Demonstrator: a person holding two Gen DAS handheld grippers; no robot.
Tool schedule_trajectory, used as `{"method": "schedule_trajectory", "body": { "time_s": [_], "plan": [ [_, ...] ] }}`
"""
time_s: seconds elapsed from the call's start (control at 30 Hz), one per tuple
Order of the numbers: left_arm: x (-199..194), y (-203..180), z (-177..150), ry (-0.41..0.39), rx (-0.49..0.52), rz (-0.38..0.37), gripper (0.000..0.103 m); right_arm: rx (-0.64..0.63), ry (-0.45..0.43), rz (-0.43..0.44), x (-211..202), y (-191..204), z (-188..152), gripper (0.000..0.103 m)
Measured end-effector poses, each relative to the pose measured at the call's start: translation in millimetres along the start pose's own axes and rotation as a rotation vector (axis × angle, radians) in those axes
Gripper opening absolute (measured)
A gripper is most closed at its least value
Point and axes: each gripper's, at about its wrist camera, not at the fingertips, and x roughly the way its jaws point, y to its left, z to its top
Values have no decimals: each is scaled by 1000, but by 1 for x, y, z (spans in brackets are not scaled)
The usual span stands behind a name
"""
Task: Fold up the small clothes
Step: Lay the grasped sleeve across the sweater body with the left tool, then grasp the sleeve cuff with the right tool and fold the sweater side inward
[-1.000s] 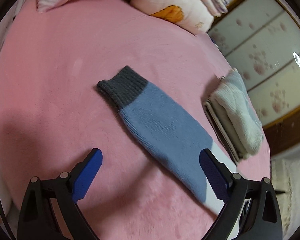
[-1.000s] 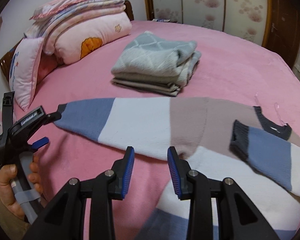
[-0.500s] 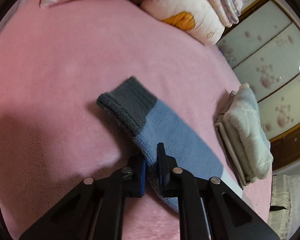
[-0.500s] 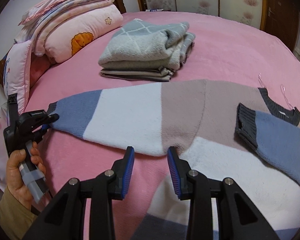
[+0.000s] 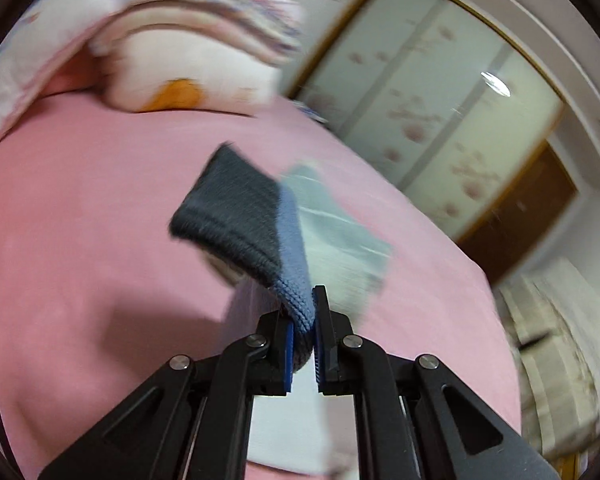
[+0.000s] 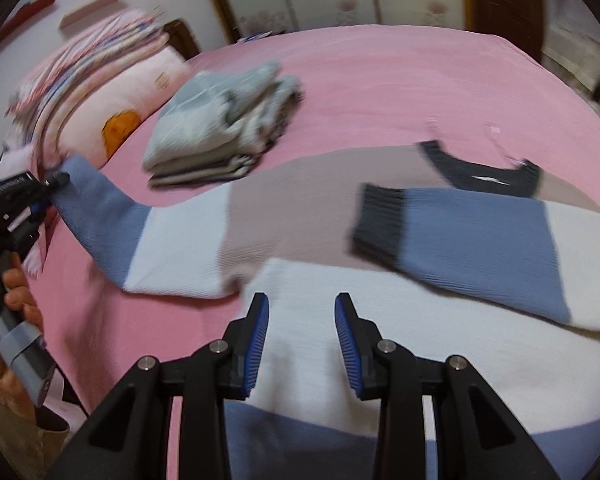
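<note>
A striped knit sweater (image 6: 256, 224) in blue, white and taupe lies spread on the pink bed (image 6: 380, 80). Its right sleeve (image 6: 480, 236) is folded across the body, dark cuff toward the middle. My left gripper (image 5: 302, 312) is shut on the blue end of the other sleeve, just below its dark grey cuff (image 5: 228, 208), and holds it lifted off the bed. From the right wrist view the left gripper (image 6: 54, 182) shows at the far left with that sleeve (image 6: 100, 216) rising to it. My right gripper (image 6: 302, 308) hovers open over the sweater's white band, nothing between its fingers.
A stack of folded grey clothes (image 6: 224, 128) sits on the bed behind the sweater. Pillows and folded quilts (image 6: 100, 92) are piled at the headboard. A person's hand (image 6: 4, 320) grips the left tool. Sliding wardrobe doors (image 5: 440, 120) stand beyond the bed.
The left gripper went from wide open to shut on the sleeve near its cuff, then lifted it off the bed. The right gripper slid sideways over the sweater body, jaws unchanged.
</note>
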Motion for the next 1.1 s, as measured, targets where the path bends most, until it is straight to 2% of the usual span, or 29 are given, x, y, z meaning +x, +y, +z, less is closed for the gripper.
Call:
{"method": "schedule_trajectory", "body": {
  "time_s": [0.1, 0.2, 0.33, 0.47, 0.57, 0.67, 0.77, 0.83, 0.97, 1.1],
  "plan": [
    [5, -55, -21, 52, 95, -76, 6, 42, -21, -30, -16, -30, -3, 34],
    [14, -104, -50, 105, 212, -115, 6, 87, -35, -70, -30, -64, -9, 34],
    [32, -153, -99, 196, 351, -129, 6, 144, -42, -110, -41, -102, -20, 35],
    [52, -182, -150, 287, 469, -117, 7, 198, -49, -138, -48, -133, -30, 35],
    [60, -196, -183, 359, 546, -111, 23, 220, -46, -144, -50, -149, -35, 35],
    [55, -204, -203, 385, 584, -125, 42, 227, -43, -145, -50, -156, -39, 35],
    [46, -205, -212, 372, 612, -124, 43, 231, -44, -142, -49, -158, -40, 35],
    [36, -198, -209, 366, 591, -121, 44, 238, -44, -128, -49, -160, -40, 35],
    [19, -168, -186, 349, 488, -117, 44, 230, -42, -92, -46, -157, -37, 35],
    [1, -120, -163, 301, 384, -54, 48, 192, -38, -51, -40, -146, -27, 35]
  ]
}}
